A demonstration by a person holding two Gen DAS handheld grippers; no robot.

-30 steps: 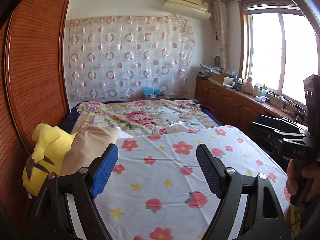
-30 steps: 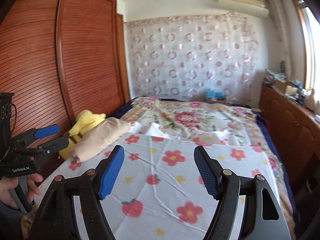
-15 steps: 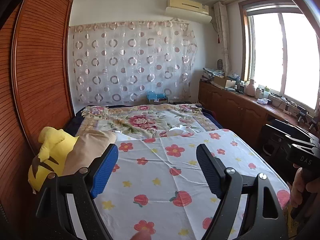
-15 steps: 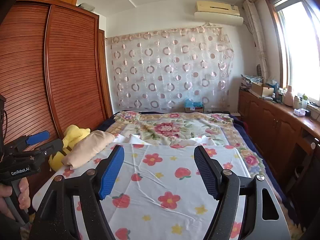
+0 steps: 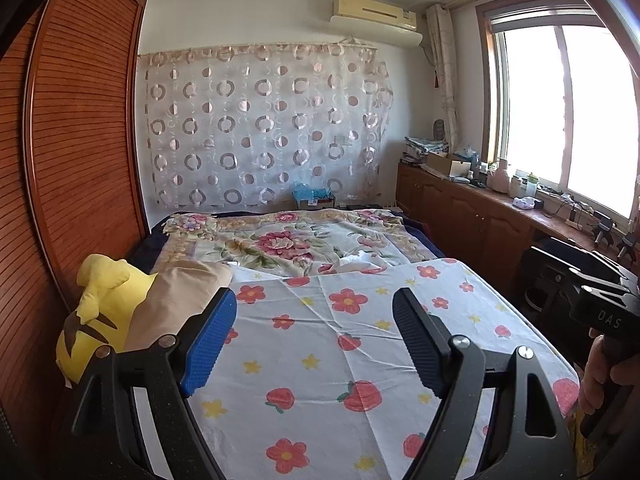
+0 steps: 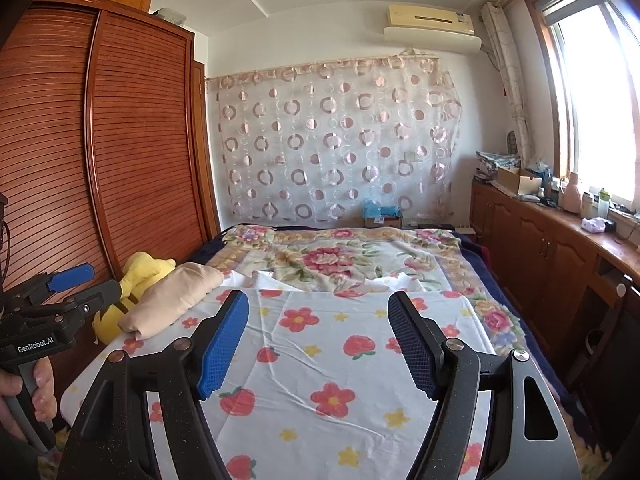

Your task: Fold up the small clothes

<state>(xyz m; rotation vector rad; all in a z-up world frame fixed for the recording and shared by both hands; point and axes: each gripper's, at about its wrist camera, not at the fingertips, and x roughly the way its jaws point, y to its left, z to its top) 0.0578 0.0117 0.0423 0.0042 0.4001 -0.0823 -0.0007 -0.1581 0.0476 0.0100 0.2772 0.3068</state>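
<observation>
A beige bundle of cloth (image 5: pixel 176 296) (image 6: pixel 176 300) lies at the left edge of the bed, leaning on a yellow plush toy (image 5: pixel 104 300) (image 6: pixel 144 268). A white sheet (image 5: pixel 320 360) (image 6: pixel 320 364) printed with red flowers and strawberries is spread flat over the near half of the bed. My left gripper (image 5: pixel 314 300) hovers above this sheet, open, with nothing between its fingers. My right gripper (image 6: pixel 317 300) is likewise open and empty over the sheet. In the right wrist view the left gripper (image 6: pixel 90 282) shows at the left edge, held by a hand (image 6: pixel 38 392).
A floral quilt (image 5: pixel 280 240) covers the far half of the bed. A slatted wooden wardrobe (image 6: pixel 120 160) stands close along the left side. Wooden cabinets (image 6: pixel 560 248) with cluttered tops run under the window on the right. A box with blue contents (image 6: pixel 380 216) sits beyond the bed.
Both views have pulled back and tilted up over the first half second, showing more ceiling and wall. The bed sits lower in the frame. Both grippers stayed open and empty.
</observation>
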